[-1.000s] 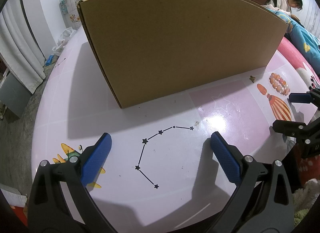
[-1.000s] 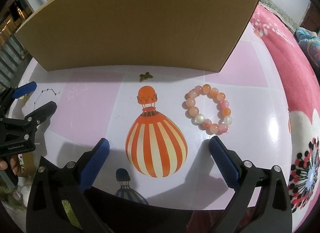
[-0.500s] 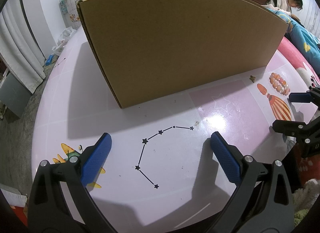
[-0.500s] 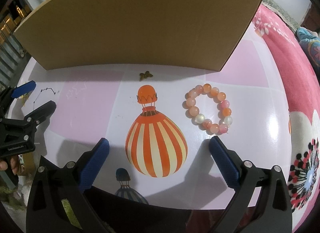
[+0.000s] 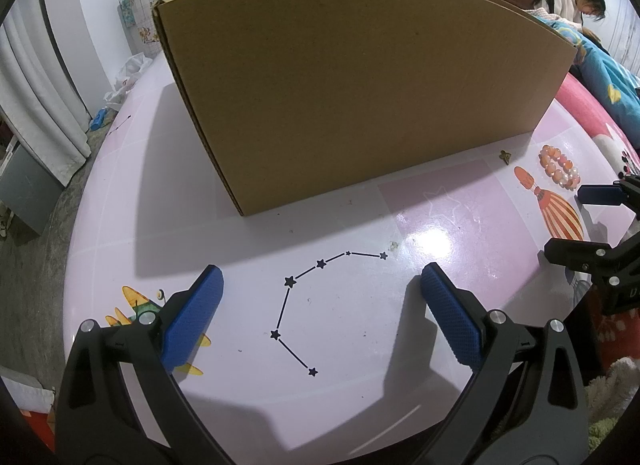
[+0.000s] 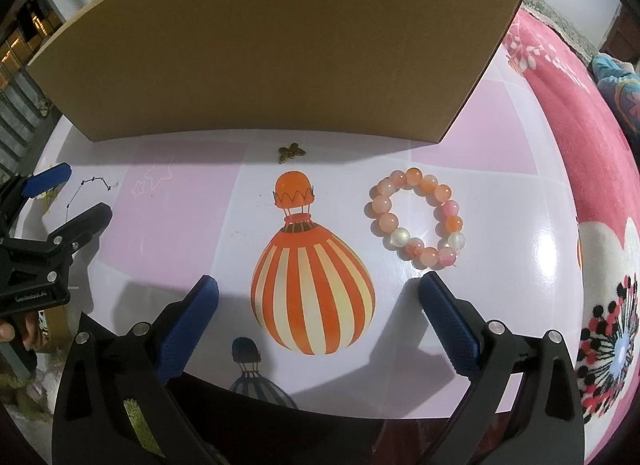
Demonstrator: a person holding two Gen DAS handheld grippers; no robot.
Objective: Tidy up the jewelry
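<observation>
Beaded bracelet [image 6: 416, 219]: light, smooth hard beads, likely slippery; pinch across one side. Butterfly charm [image 6: 291, 153]: tiny, flat. Right gripper [image 6: 318, 317], left gripper [image 5: 320, 305]: wide, empty.

Home bedroom: person [image 5: 576, 1] sitting far right on bed with blue quilt [image 5: 600, 65]; white curtains [image 5: 36, 105] hanging far left.

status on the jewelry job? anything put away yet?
Nothing looks done. The bead bracelet and the small butterfly charm both lie loose on the table in front of the cardboard box; the box's inside is hidden. Nothing in hand: right gripper and left gripper have jaws open and empty. Left to do: both pieces.
</observation>
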